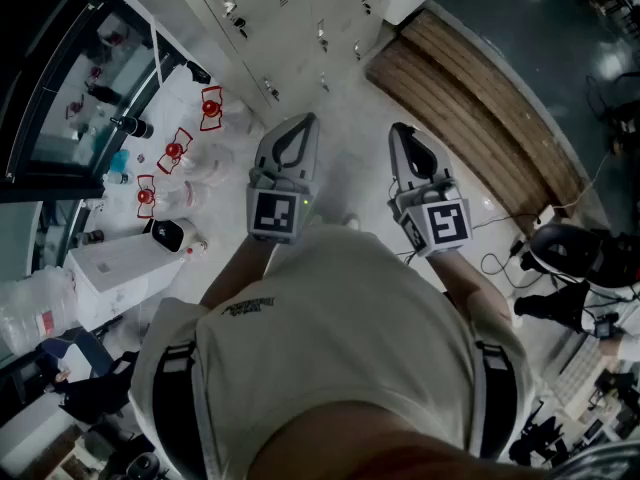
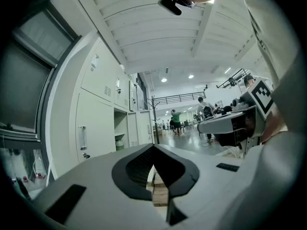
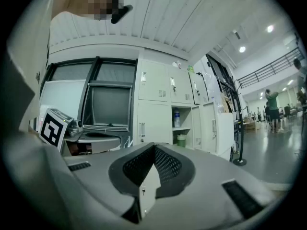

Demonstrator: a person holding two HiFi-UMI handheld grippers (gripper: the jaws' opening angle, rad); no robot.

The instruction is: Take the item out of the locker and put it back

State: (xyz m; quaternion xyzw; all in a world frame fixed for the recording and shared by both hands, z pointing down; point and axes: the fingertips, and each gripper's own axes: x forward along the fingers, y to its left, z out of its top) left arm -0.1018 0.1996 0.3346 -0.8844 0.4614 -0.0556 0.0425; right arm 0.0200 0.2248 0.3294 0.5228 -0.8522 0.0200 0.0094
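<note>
**Head view.** My left tongs (image 1: 304,120) and right tongs (image 1: 399,130) are both held level, facing the bank of pale grey metal lockers (image 1: 250,23). Each carries one cube with black-and-white square markers, two cubes in all. A slatted wooden bench (image 1: 480,108) lies right of the lockers. Three red-and-white items (image 1: 175,152) lie left of them, kind unclear. The print on my shirt is too small to read.

**Left gripper view.** The left tongs (image 2: 154,150) have their jaws closed tip to tip, gripping nothing. One open compartment (image 2: 121,128) in the lockers shows a green tub (image 2: 120,142).

**Right gripper view.** The right tongs (image 3: 153,150) have their jaws together and empty. Only this view shows the clear plastic bottle (image 3: 177,118) with a blue label, on the open compartment's (image 3: 180,128) upper shelf. The green tub (image 3: 181,140) sits below it. Both items are inside the lockers, well apart from my tongs.
</note>
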